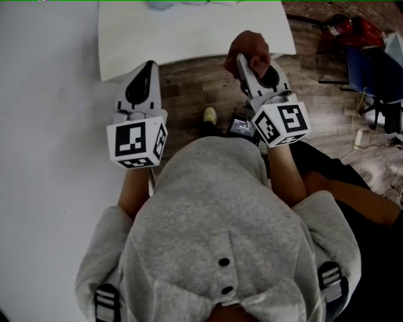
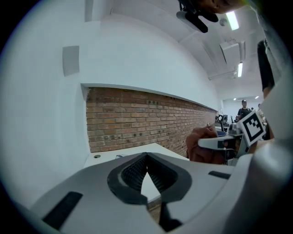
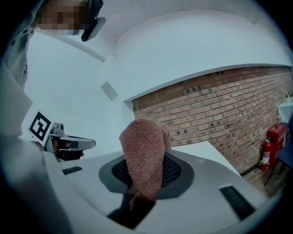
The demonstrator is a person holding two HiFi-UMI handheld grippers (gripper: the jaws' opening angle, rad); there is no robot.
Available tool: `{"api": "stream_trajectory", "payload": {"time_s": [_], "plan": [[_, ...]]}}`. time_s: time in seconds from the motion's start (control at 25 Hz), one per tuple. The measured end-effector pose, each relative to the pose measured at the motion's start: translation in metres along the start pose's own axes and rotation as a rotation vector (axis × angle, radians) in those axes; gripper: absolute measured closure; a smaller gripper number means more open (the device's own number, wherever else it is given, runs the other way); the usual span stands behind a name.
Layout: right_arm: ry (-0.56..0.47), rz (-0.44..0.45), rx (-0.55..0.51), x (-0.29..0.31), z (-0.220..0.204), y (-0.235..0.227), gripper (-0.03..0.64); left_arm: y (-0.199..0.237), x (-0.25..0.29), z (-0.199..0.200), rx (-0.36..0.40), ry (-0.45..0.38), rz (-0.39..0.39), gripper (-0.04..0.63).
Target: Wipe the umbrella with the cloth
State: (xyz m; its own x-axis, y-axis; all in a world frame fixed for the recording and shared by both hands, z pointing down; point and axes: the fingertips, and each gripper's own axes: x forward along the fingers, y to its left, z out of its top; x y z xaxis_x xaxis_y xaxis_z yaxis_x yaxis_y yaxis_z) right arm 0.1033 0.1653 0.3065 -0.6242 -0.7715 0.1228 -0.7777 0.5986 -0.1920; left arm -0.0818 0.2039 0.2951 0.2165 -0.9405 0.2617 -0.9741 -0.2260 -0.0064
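Note:
My right gripper (image 1: 250, 61) is shut on a brown terry cloth (image 1: 249, 45), held up in the air near the front edge of a white table (image 1: 201, 38). In the right gripper view the cloth (image 3: 144, 146) bulges up out of the closed jaws of the right gripper (image 3: 145, 161). My left gripper (image 1: 143, 80) hangs at the same height, shut with nothing in it; its fingertips (image 2: 146, 157) meet. A pale bluish thing (image 1: 165, 4) lies at the table's far edge, cut off by the frame; I cannot tell whether it is the umbrella.
A brick wall (image 2: 137, 119) runs behind the table. A red fire extinguisher (image 1: 343, 28) and a blue chair (image 1: 371, 72) stand on the wooden floor to the right. My grey hooded top (image 1: 214, 220) fills the lower head view. People stand far off (image 2: 242, 109).

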Motion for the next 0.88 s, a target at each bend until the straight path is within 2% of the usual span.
{"api": "stream_trajectory", "payload": {"time_s": [0.4, 0.88], "plan": [[-0.013, -0.018, -0.002, 0.017, 0.019, -0.059, 0.515, -0.015, 0.048, 0.02, 0.005, -0.008, 0.009, 0.58], [-0.026, -0.045, -0.014, 0.02, 0.031, -0.072, 0.515, -0.015, 0.063, 0.027, 0.021, -0.016, -0.004, 0.58]]}}
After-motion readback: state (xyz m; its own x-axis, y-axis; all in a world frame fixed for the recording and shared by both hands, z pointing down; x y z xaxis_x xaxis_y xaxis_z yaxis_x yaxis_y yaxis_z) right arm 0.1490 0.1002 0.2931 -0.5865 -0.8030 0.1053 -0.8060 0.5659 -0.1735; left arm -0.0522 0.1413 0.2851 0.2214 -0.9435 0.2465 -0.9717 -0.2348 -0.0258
